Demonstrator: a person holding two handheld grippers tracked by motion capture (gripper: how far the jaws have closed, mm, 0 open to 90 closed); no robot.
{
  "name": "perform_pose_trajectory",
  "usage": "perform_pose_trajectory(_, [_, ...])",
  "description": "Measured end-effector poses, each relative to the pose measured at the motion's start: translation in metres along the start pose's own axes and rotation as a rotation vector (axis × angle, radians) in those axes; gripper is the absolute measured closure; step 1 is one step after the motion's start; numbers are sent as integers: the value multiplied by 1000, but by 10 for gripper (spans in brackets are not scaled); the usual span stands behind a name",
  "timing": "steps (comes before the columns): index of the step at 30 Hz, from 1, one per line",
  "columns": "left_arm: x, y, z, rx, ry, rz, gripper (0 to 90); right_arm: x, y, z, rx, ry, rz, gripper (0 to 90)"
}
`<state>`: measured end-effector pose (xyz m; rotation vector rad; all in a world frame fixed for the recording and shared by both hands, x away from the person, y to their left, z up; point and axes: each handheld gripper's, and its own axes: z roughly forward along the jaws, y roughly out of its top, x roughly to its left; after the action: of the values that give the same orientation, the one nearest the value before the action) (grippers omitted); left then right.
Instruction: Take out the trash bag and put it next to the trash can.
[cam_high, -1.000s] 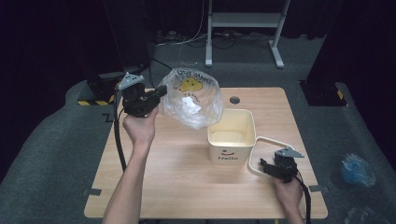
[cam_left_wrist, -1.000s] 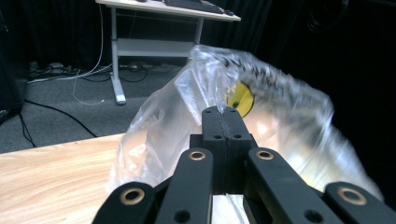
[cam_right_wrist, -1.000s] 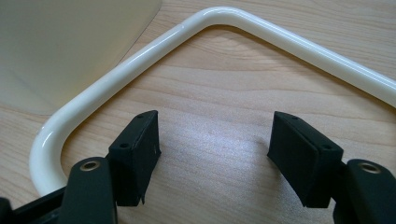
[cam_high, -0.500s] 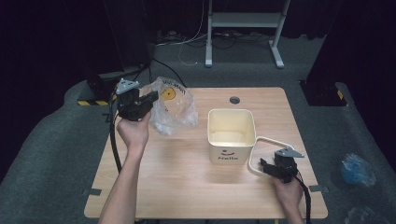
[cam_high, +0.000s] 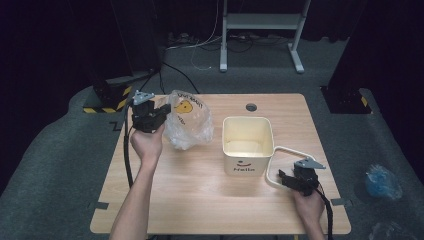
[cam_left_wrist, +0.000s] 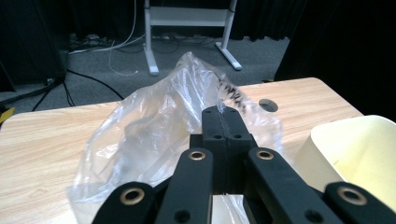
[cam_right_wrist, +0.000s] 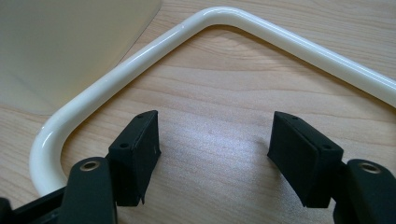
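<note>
The left gripper (cam_high: 159, 114) was clenched on the clear plastic bag (cam_high: 189, 126), far left of the bin (cam_high: 248, 142). The right gripper (cam_high: 286, 179) rested released by the bin's handle (cam_high: 280, 152); next, probably, lining the bin.

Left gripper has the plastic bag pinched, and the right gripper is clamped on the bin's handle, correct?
Not quite. The left gripper does pinch the plastic bag, but the right gripper is open: in the right gripper view its jaws stand apart over bare table, with the bin's handle lying beyond them, untouched.
</note>
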<state>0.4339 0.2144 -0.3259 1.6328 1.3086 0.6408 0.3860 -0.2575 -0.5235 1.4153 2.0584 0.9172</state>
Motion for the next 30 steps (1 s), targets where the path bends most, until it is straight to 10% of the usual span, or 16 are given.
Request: perform_pose_trajectory(30, [2,-32,51,123,53,26,799,0,0,0,-1,1,-2,330])
